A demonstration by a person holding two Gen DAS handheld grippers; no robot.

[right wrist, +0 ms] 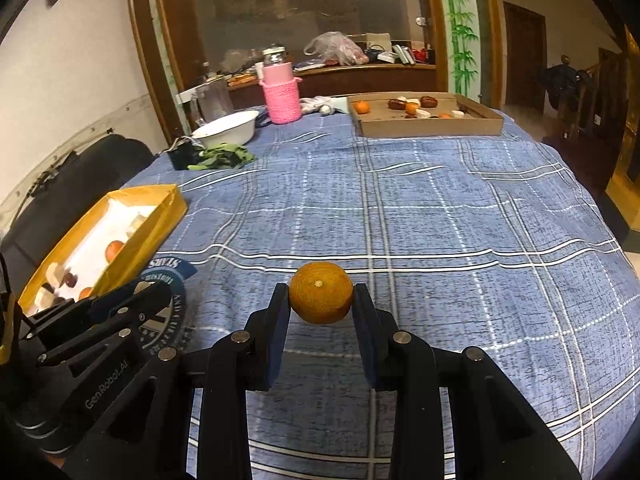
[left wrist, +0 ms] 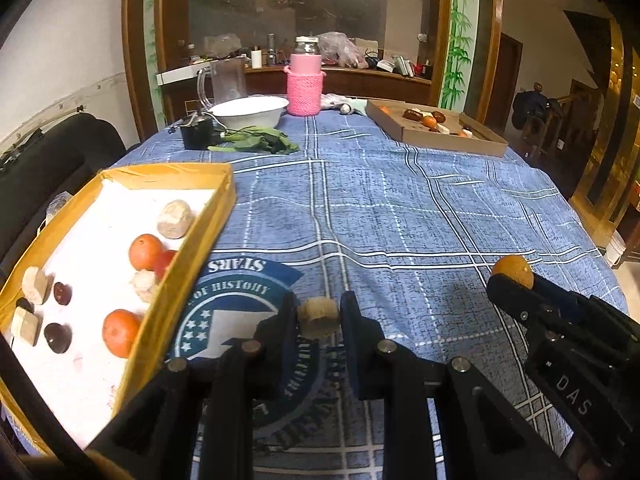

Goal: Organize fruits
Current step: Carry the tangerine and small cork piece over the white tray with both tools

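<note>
My left gripper is shut on a small tan fruit piece and holds it over the blue cloth, just right of the yellow-rimmed tray. That tray holds oranges, dark dates and tan pieces. My right gripper is shut on an orange above the middle of the cloth; it also shows in the left wrist view. The left gripper appears at lower left in the right wrist view. A brown cardboard tray with several fruits sits at the far right.
A white bowl, a pink knitted bottle holder, a clear jug, green leaves and a small black object stand at the table's far side. A black chair is on the left.
</note>
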